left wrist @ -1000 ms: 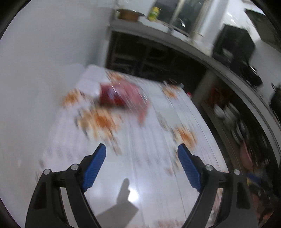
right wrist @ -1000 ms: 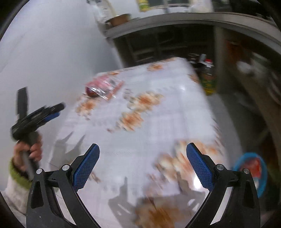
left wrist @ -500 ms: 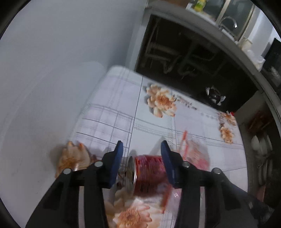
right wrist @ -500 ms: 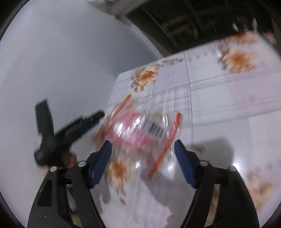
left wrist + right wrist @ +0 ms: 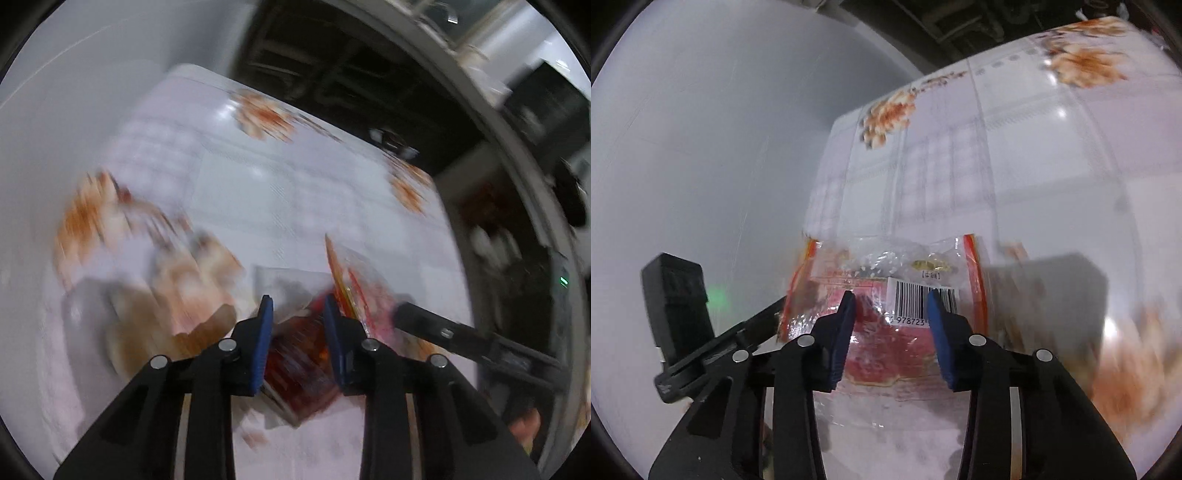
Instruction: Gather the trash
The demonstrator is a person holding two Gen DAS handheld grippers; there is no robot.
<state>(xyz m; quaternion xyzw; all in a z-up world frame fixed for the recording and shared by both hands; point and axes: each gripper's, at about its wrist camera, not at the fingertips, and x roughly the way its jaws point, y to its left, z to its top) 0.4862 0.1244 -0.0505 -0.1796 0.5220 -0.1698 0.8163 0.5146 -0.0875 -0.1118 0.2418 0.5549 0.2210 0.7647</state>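
Wrapper (image 5: 905, 291), clear plastic, red print, barcode, between closing right gripper (image 5: 891, 300) jaws; red can (image 5: 299, 354) between closing left gripper (image 5: 297, 308) jaws.

Home kitchen (counter (image 5: 491, 122), floral tablecloth (image 5: 1052, 155)).

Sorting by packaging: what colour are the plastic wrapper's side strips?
Orange-red, on the plastic wrapper; clearest in the right wrist view.

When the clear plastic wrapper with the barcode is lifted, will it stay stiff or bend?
The plastic wrapper looks thin and crinkled, so it will probably flop. It seems nearly empty, likely very light. Its glossy film may slip between the closing right claw.
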